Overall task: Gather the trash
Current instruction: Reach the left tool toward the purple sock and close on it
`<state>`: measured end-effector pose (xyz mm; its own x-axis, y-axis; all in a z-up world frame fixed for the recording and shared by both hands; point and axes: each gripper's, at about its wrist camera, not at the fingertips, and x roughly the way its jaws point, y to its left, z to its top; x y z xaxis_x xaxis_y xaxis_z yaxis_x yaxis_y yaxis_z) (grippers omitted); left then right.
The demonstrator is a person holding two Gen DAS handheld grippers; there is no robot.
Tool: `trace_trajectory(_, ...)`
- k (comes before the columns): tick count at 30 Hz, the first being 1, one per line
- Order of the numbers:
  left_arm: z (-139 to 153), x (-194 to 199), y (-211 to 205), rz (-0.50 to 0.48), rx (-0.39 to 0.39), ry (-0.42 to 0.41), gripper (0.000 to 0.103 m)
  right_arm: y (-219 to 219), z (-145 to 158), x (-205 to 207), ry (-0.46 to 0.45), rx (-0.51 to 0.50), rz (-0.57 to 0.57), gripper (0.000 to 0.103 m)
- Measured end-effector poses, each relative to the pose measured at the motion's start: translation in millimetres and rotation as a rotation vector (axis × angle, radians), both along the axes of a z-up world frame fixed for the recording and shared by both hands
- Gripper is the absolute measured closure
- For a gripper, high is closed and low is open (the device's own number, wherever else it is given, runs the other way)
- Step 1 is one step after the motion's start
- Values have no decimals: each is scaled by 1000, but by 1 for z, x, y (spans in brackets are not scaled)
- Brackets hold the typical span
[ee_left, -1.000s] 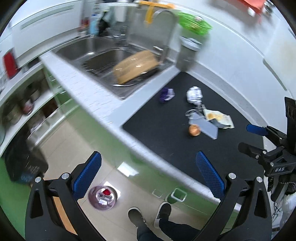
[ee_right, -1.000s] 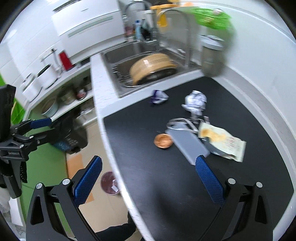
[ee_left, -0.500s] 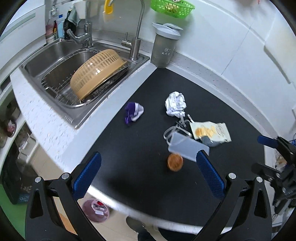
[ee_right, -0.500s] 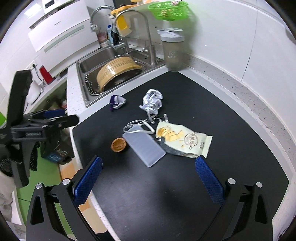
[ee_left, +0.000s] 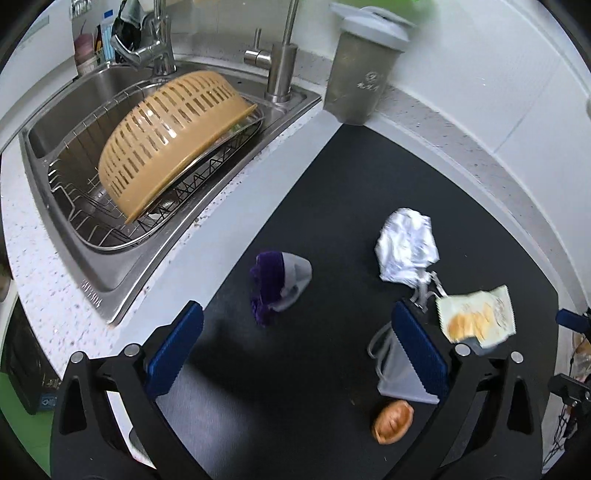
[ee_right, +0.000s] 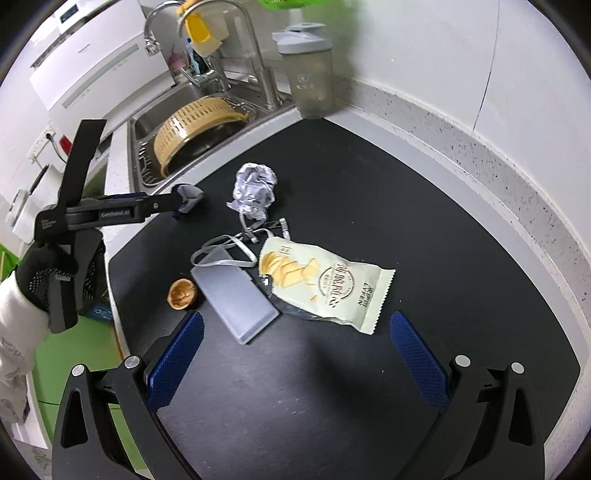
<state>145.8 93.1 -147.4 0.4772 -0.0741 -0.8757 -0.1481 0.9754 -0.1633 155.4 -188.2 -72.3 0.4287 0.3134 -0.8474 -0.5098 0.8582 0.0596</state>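
— Between our left gripper's [ee_left: 295,347] wide-open, empty jaws we note the purple wrapper [ee_left: 279,284] on the black mat [ee_left: 332,206].
— Our right gripper [ee_right: 297,349], likewise wide and empty, alone shows the chip bag's [ee_right: 325,284] full print.

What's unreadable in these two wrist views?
- Green basket: cut by top edge and blurred, right view; contents unknown.
- Shaker logo: too small, both views.
- Power bank: mostly behind left tongs pad, left view.
- Purple scrap: partly behind left tongs, right view.
- No trash bin in view.
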Motion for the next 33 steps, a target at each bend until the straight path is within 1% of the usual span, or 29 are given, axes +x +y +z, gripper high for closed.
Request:
trace_trajectory(3, -11, 10, 2, 2, 7, 29, 23, 2, -2, 8, 7, -1, 4, 6)
trace_trajectory(7, -22, 17, 3, 6, 5, 56, 34, 8, -4, 19, 9, -1, 17, 6)
trace_trajectory(9, -25, 20, 5, 7, 3, 65, 47, 13, -5, 24, 9, 0, 27, 6)
trace_trajectory(10, -26, 21, 5, 5, 4, 68, 49, 15, -4, 25, 8, -1, 32, 6)
trace_trajectory(12, -25, 21, 7, 7, 9, 58, 67, 19, -4, 29, 8, -2, 40, 6)
trace_trajectory(13, -25, 22, 8, 8, 6, 58, 68, 21, -4, 32, 8, -3, 45, 6)
trace_trajectory(15, -25, 22, 8, 4, 0, 58, 75, 26, -5, 36, 9, -5, 53, 6)
trace_trajectory(18, -24, 21, 7, -3, -1, 60, 80, 36, -6, 44, 8, -6, 69, 6)
trace_trajectory(21, -20, 18, 8, -3, 2, 57, 82, 49, -7, 53, 6, -5, 85, 6)
trace_trajectory(27, -8, 10, 12, 4, 2, 41, 83, 74, -11, 71, 0, -8, 124, 6)
trace_trajectory(33, 4, 0, 16, 15, 7, 25, 83, 101, -24, 94, 16, -28, 150, 6)
